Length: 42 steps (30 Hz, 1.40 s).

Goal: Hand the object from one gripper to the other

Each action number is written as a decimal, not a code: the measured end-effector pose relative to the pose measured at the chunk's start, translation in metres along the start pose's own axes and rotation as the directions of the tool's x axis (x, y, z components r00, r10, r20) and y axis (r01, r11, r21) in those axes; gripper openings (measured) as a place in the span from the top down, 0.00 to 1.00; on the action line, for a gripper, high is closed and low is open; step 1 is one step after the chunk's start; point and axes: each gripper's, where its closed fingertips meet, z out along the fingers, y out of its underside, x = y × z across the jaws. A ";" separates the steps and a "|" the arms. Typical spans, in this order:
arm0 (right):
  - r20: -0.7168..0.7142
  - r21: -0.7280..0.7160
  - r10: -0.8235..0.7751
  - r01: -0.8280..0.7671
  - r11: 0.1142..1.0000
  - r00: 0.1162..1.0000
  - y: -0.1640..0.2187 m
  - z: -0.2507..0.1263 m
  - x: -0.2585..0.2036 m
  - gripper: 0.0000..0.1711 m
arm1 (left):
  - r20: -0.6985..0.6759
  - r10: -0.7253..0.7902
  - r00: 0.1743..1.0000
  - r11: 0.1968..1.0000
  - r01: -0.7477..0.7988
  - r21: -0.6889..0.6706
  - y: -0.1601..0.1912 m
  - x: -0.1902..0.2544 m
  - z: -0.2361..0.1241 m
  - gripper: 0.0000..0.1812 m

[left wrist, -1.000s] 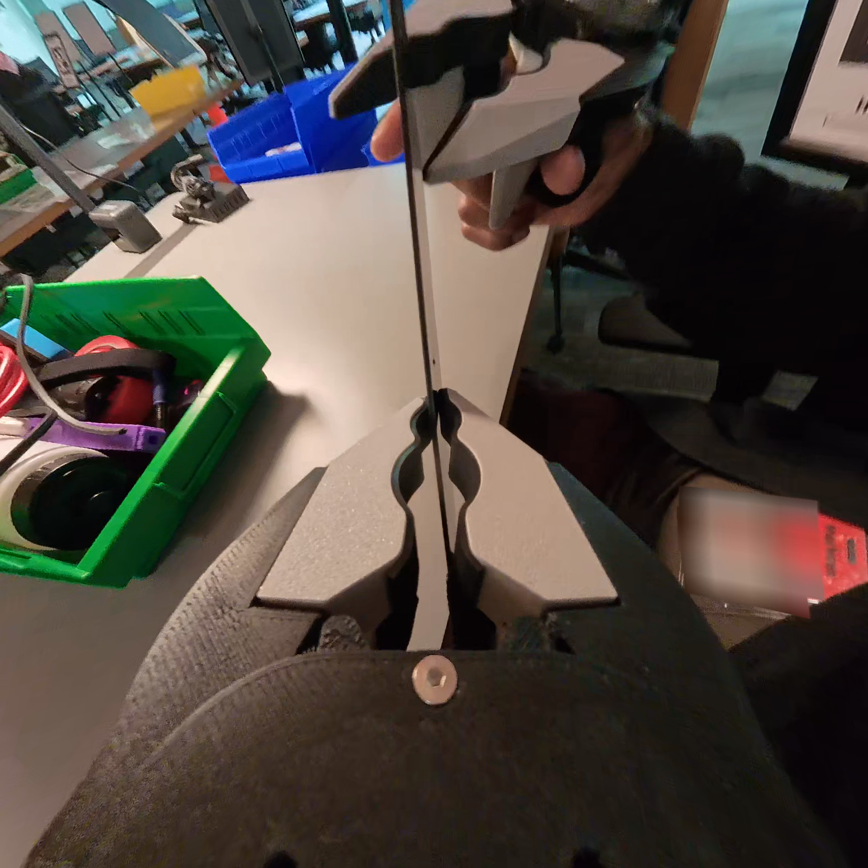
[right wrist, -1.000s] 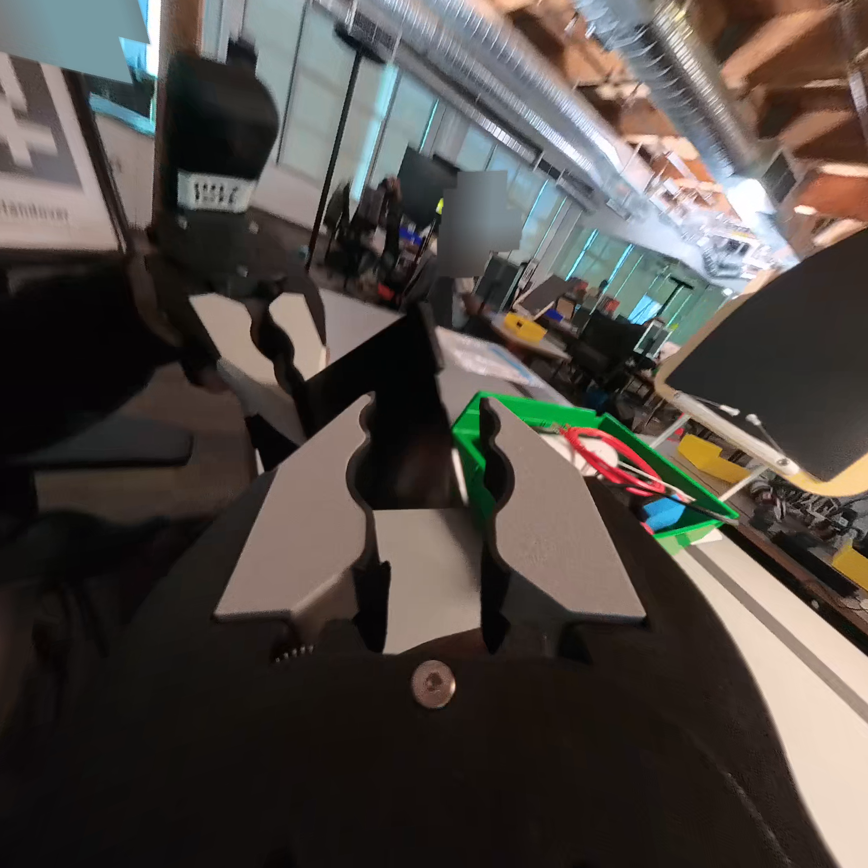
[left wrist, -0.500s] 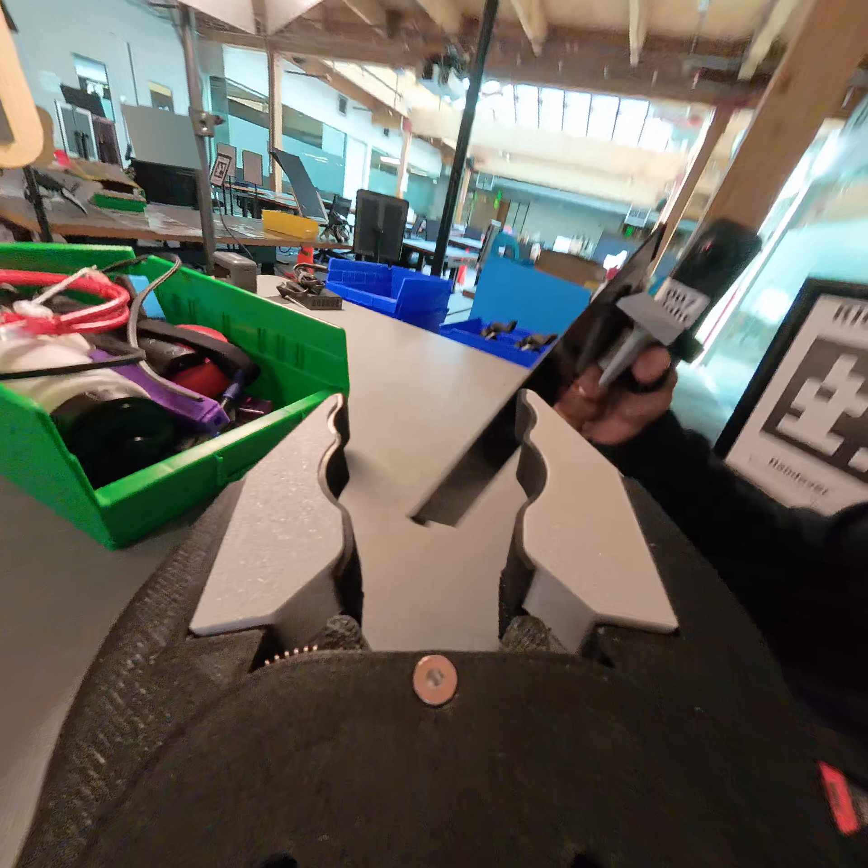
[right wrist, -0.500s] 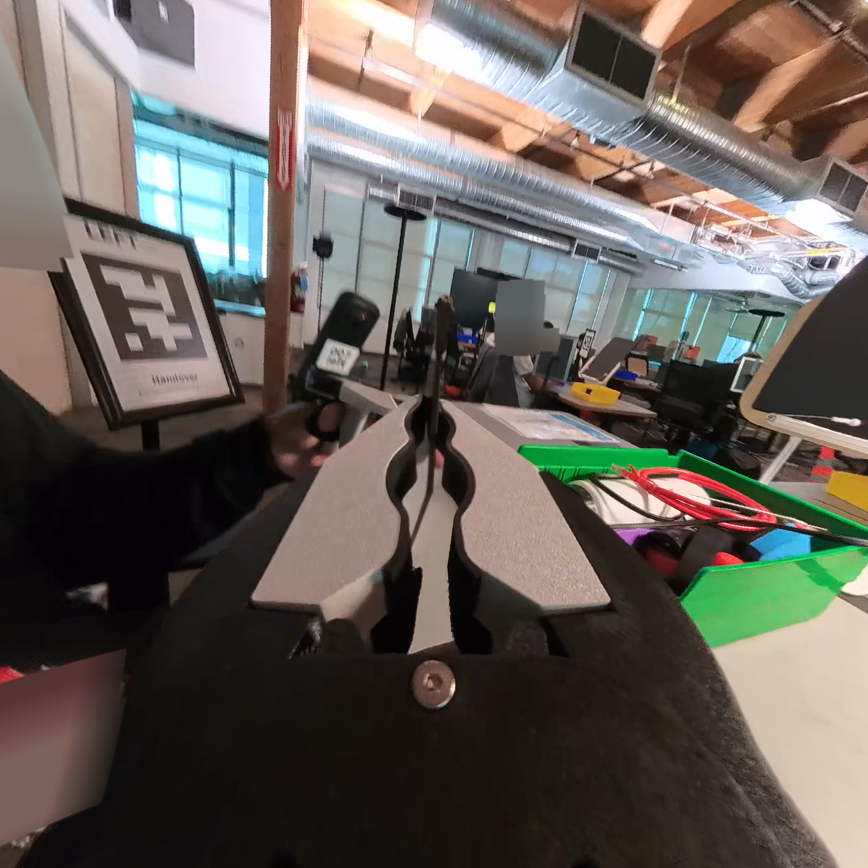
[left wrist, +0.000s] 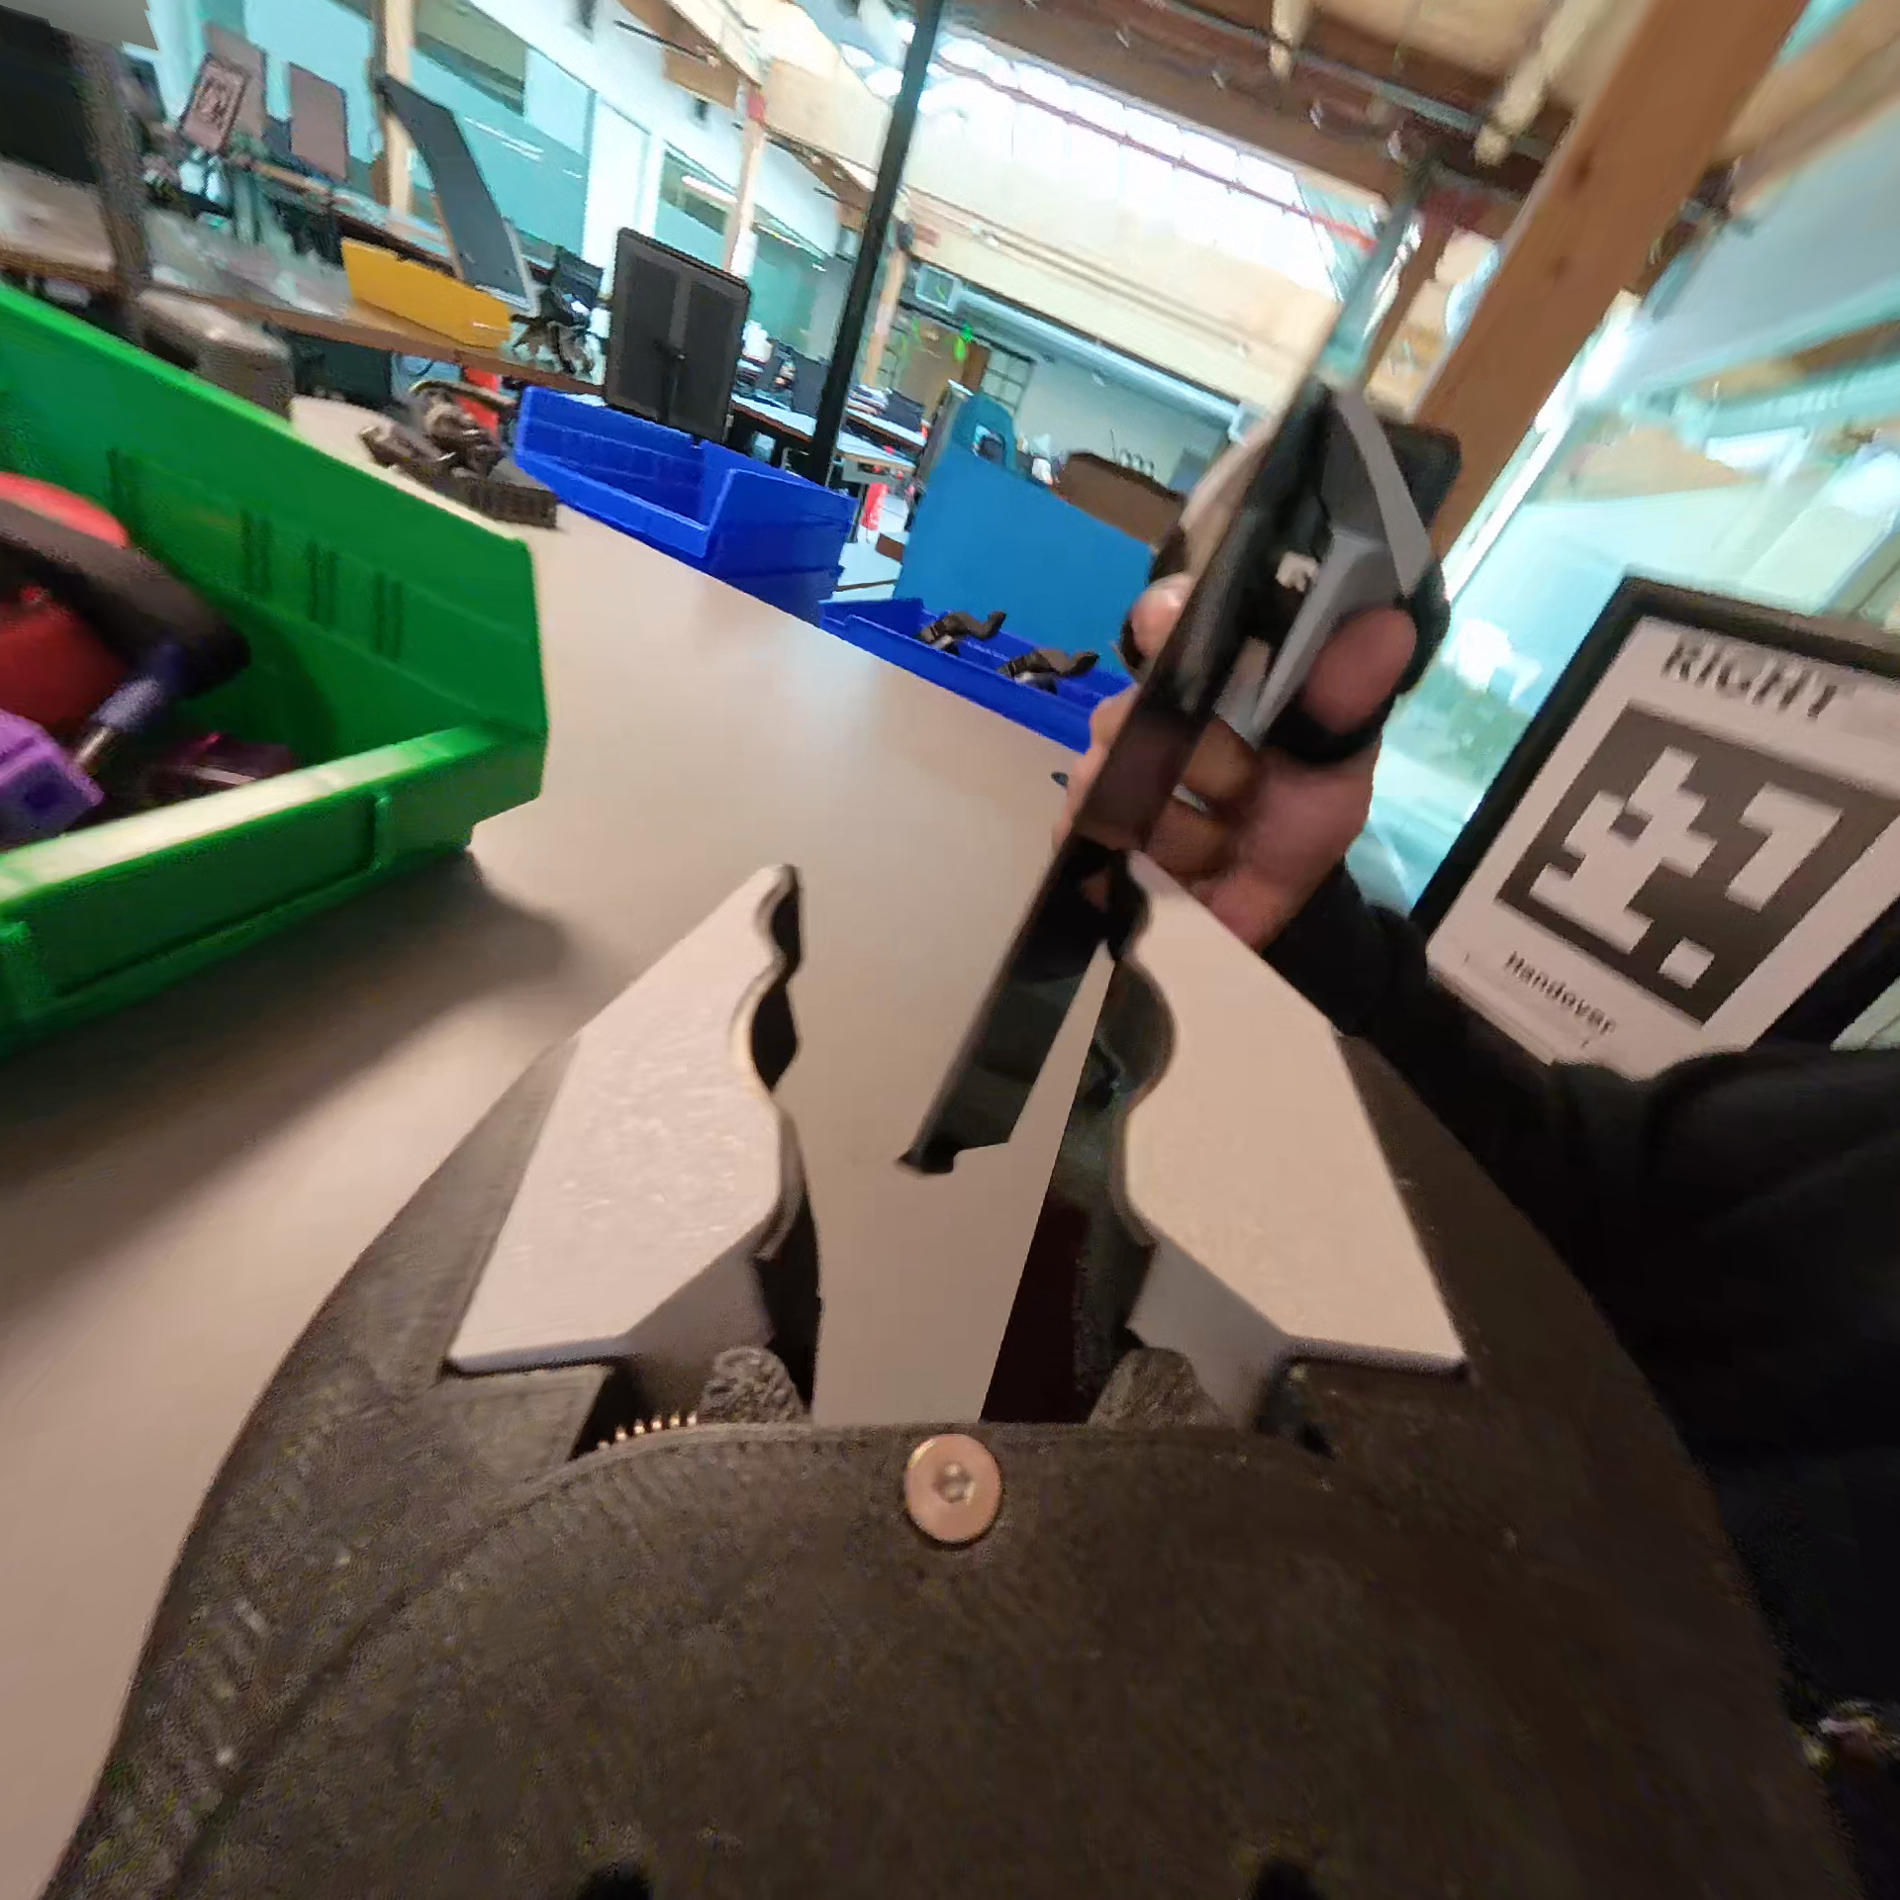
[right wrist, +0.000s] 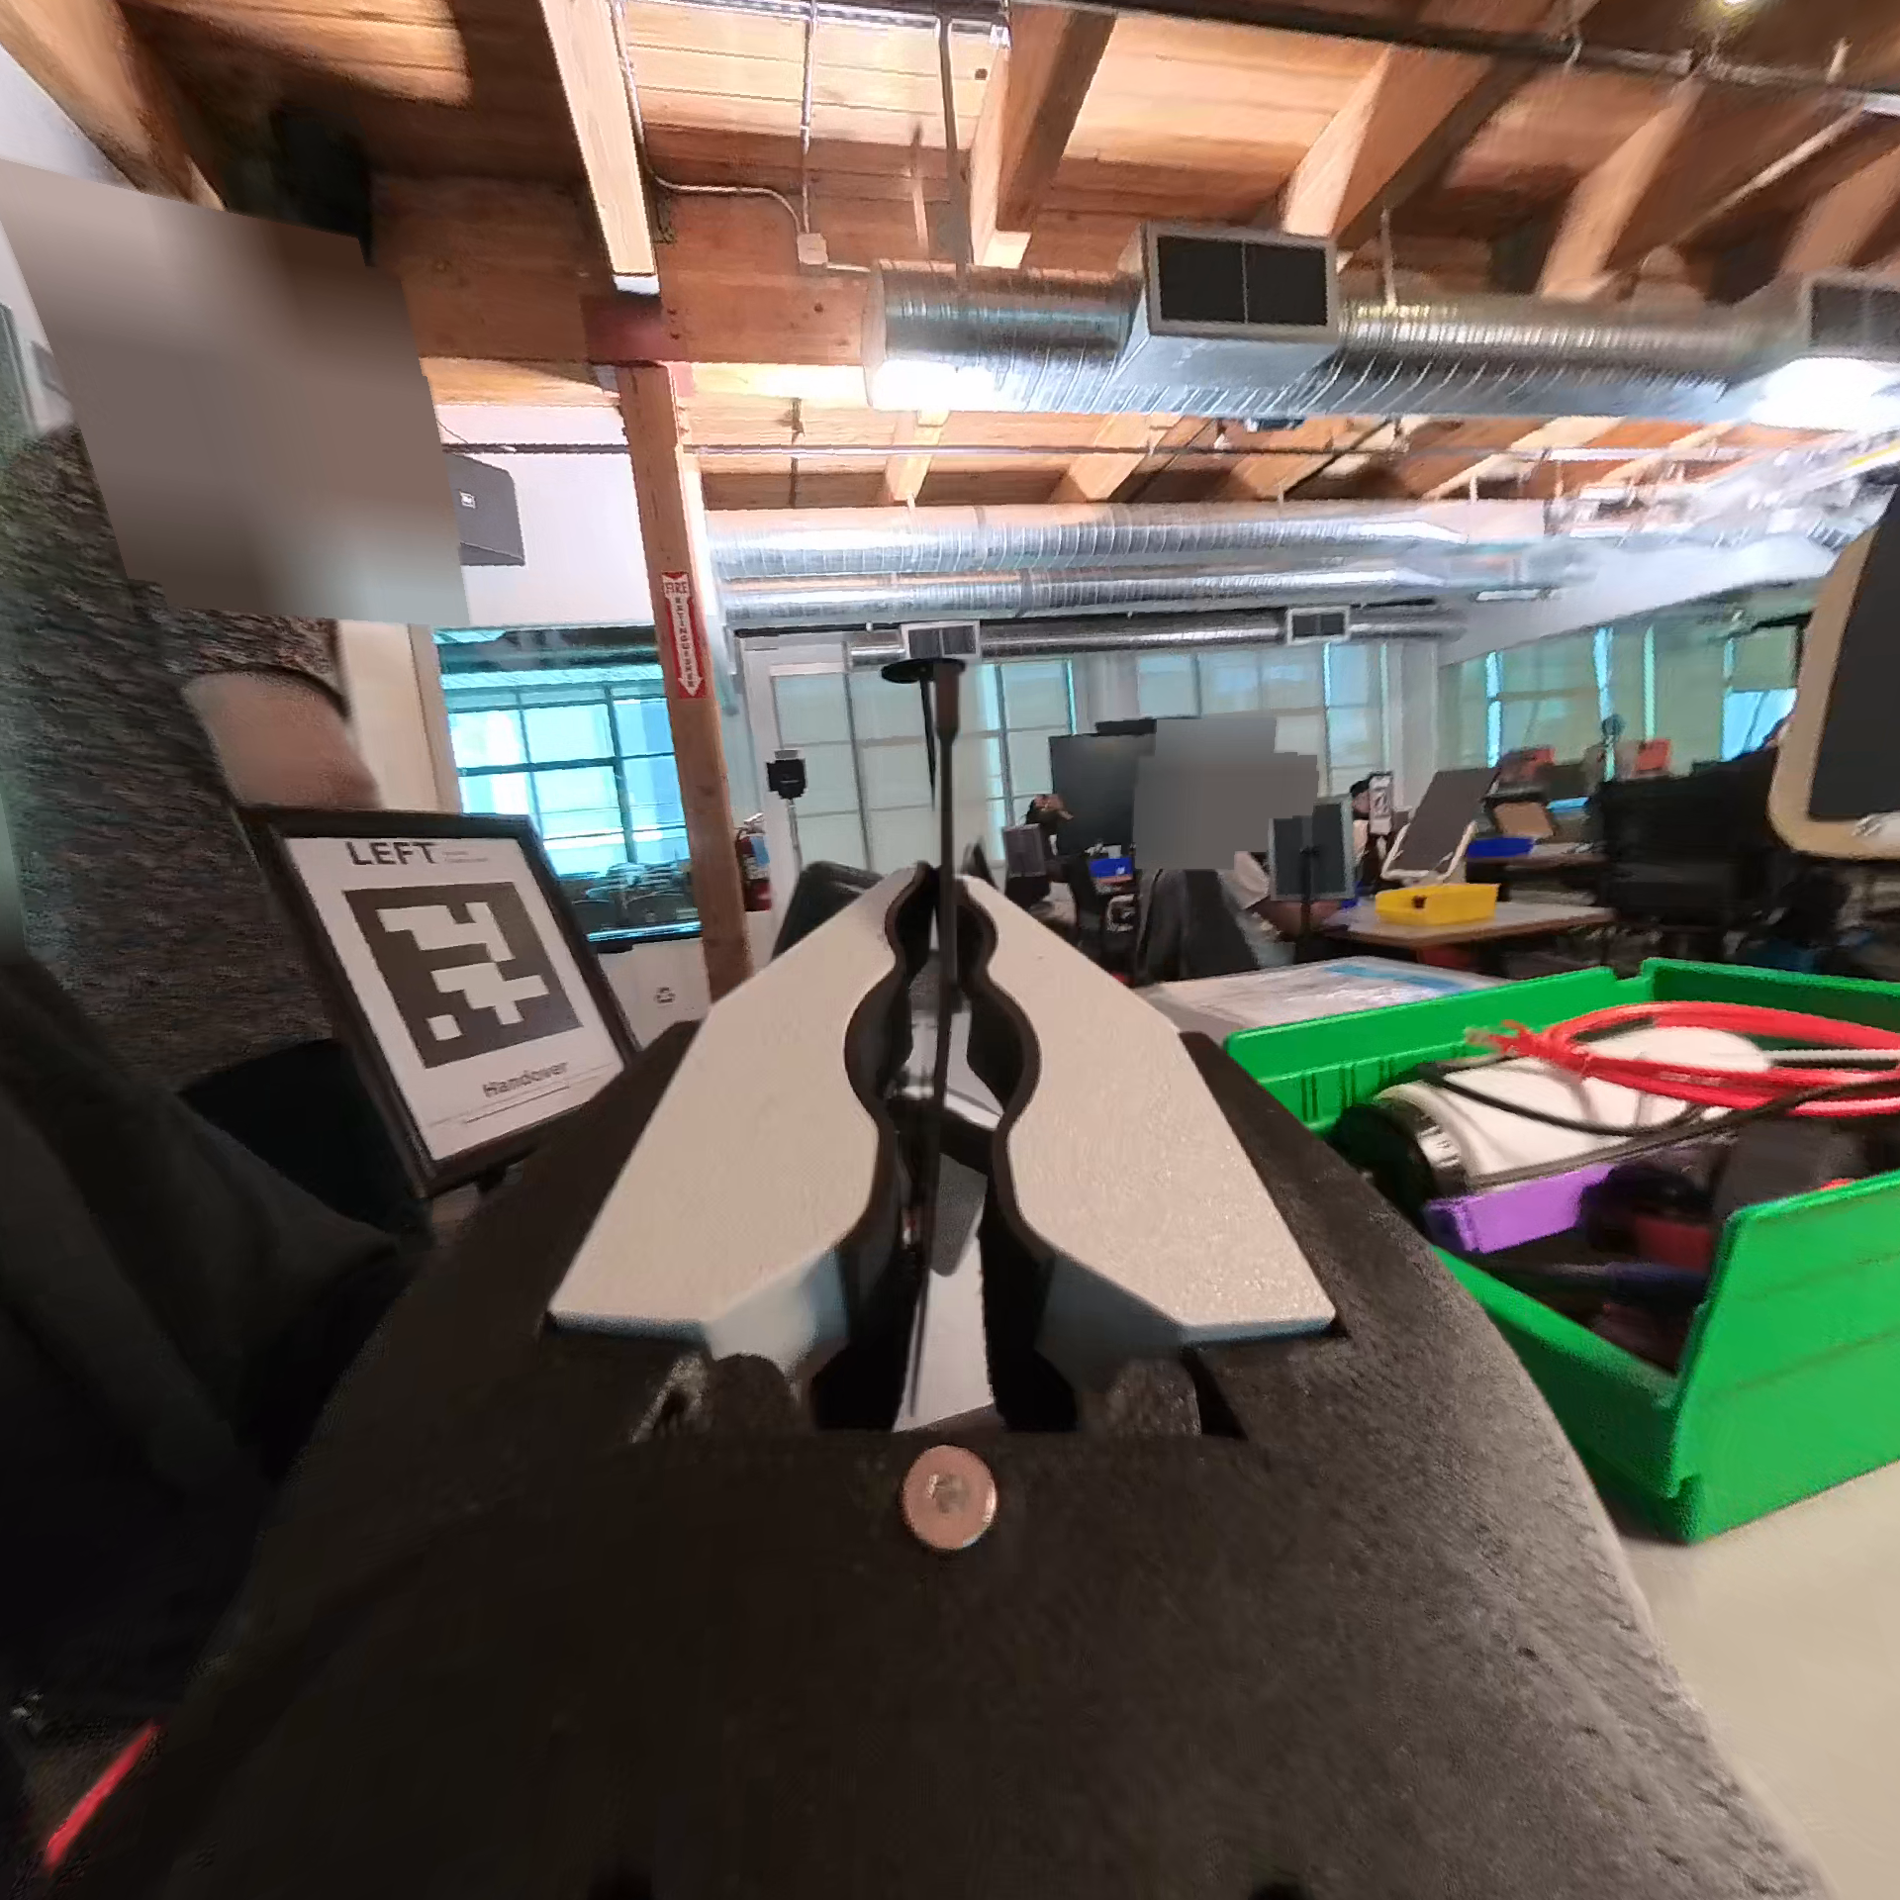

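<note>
Handover looks done: thin flat glossy black plate (right wrist: 938,1038), edge-on, is pinched between my right gripper (right wrist: 941,894) fingers, their grey wavy pads closed flat on both faces. Left gripper (left wrist: 961,905) fingers are spread wide, holding nothing; the plate's lower end hangs between them, seemingly touching neither. I'd back the left straight out without clipping that slick edge, and keep the right's squeeze steady. Green plastic bin (left wrist: 308,637) sits near on the matte grey table (left wrist: 720,740).

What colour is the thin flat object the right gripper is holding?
Black and glossy. The thin flat object shows best in the left wrist view, clamped in the right gripper.
</note>
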 end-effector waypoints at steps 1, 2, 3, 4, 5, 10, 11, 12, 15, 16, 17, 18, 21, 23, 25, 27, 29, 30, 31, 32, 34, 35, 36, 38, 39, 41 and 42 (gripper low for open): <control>-0.004 -0.014 0.025 -0.025 1.000 1.000 0.003 0.002 0.001 0.99 | -0.015 0.052 0.999 0.999 -0.052 -0.012 0.003 0.007 0.002 0.76; -0.027 -0.027 0.047 -0.048 0.998 0.999 0.006 0.003 0.005 0.98 | -0.041 0.095 0.995 0.995 -0.096 -0.019 0.005 0.015 0.004 0.85; -0.066 -0.032 0.070 -0.072 0.997 0.995 0.008 0.004 0.012 0.98 | -0.077 0.127 0.989 0.991 -0.129 -0.024 0.007 0.024 0.005 0.91; -0.099 -0.028 0.088 -0.091 0.995 0.991 0.009 0.003 0.019 0.95 | -0.101 0.139 0.985 0.989 -0.142 -0.030 0.009 0.030 0.007 0.94; -0.130 -0.027 0.094 -0.098 0.995 0.987 0.009 0.002 0.025 0.88 | -0.107 0.125 0.986 0.992 -0.128 -0.023 0.007 0.032 0.008 0.96; -0.346 -0.090 -0.202 0.182 0.979 0.916 0.002 -0.020 0.058 0.76 | -0.095 -0.157 0.983 0.983 0.164 0.079 -0.009 0.013 0.005 0.99; -0.358 -0.123 -0.324 0.300 0.946 0.876 0.000 -0.023 0.057 0.75 | -0.086 -0.229 0.970 0.965 0.238 0.109 -0.012 0.005 0.002 0.99; -0.354 -0.176 -0.459 0.424 0.888 0.815 0.002 -0.024 0.055 0.75 | -0.095 -0.302 0.949 0.940 0.313 0.137 -0.016 -0.001 -0.001 0.99; -0.219 -0.377 -0.796 0.703 0.603 0.564 0.029 -0.019 0.046 0.74 | -0.138 -0.438 0.888 0.866 0.458 0.199 -0.023 -0.010 -0.007 0.99; -0.157 -0.429 -0.861 0.752 0.500 0.483 0.042 -0.016 0.045 0.73 | -0.144 -0.459 0.876 0.853 0.481 0.202 -0.024 -0.010 -0.007 0.99; -0.109 -0.471 -0.907 0.783 0.407 0.406 0.053 -0.013 0.046 0.70 | -0.153 -0.475 0.867 0.844 0.498 0.202 -0.025 -0.009 -0.007 0.99; -0.077 -0.499 -0.938 0.801 0.330 0.338 0.061 -0.010 0.047 0.67 | -0.159 -0.488 0.858 0.837 0.512 0.195 -0.024 -0.007 -0.005 0.99; -0.054 -0.516 -0.980 0.835 0.190 0.190 0.070 0.001 0.043 0.69 | -0.163 -0.510 0.845 0.832 0.533 0.157 -0.019 0.001 0.001 0.99; -0.036 -0.529 -0.988 0.836 0.147 0.151 0.074 0.004 0.043 0.84 | -0.181 -0.508 0.842 0.835 0.534 0.137 -0.017 0.007 0.004 0.99; -0.044 -0.538 -0.987 0.828 0.156 0.157 0.074 0.003 0.045 0.88 | -0.198 -0.482 0.854 0.850 0.510 0.134 -0.021 0.011 0.004 0.96; -0.051 -0.550 -0.978 0.811 0.198 0.205 0.073 0.001 0.048 0.92 | -0.238 -0.431 0.870 0.877 0.466 0.117 -0.026 0.020 0.002 0.80; -0.067 -0.548 -0.960 0.794 0.263 0.272 0.072 -0.001 0.050 0.95 | -0.288 -0.367 0.885 0.895 0.420 0.148 -0.038 0.028 -0.006 0.70; -0.068 -0.541 -0.944 0.783 0.308 0.324 0.074 -0.001 0.050 0.97 | -0.296 -0.332 0.896 0.900 0.395 0.185 -0.046 0.029 -0.012 0.66; -0.072 -0.537 -0.920 0.763 0.360 0.385 0.076 -0.001 0.050 0.97 | -0.301 -0.291 0.908 0.906 0.363 0.219 -0.053 0.030 -0.019 0.63; -0.094 -0.529 -0.893 0.738 0.419 0.439 0.076 0.000 0.050 0.99 | -0.303 -0.250 0.920 0.908 0.331 0.255 -0.060 0.030 -0.026 0.63; -0.147 -0.488 -0.807 0.668 0.562 0.571 0.072 0.002 0.048 0.99 | -0.272 -0.173 0.947 0.919 0.255 0.302 -0.066 0.025 -0.037 0.60; -0.151 -0.465 -0.751 0.624 0.628 0.643 0.073 0.003 0.046 0.99 | -0.244 -0.136 0.960 0.925 0.211 0.316 -0.067 0.022 -0.040 0.60; -0.152 -0.445 -0.688 0.572 0.689 0.710 0.074 0.005 0.043 0.99 | -0.209 -0.104 0.972 0.931 0.169 0.324 -0.066 0.018 -0.042 0.60; -0.126 -0.411 -0.532 0.444 0.796 0.837 0.077 0.008 0.034 0.99 | -0.098 -0.023 0.995 0.945 0.053 0.322 -0.063 0.009 -0.041 0.61; -0.098 -0.402 -0.452 0.380 0.833 0.887 0.079 0.010 0.028 0.99 | -0.035 0.029 0.999 0.954 -0.018 0.300 -0.060 0.006 -0.039 0.63; -0.042 -0.385 -0.311 0.272 0.882 0.949 0.079 0.011 0.016 0.99 | 0.070 0.132 0.989 0.964 -0.145 0.223 -0.050 0.001 -0.034 0.67; -0.008 -0.385 -0.253 0.230 0.894 0.967 0.081 0.012 0.009 0.99 | 0.099 0.173 0.980 0.966 -0.189 0.178 -0.045 0.000 -0.031 0.67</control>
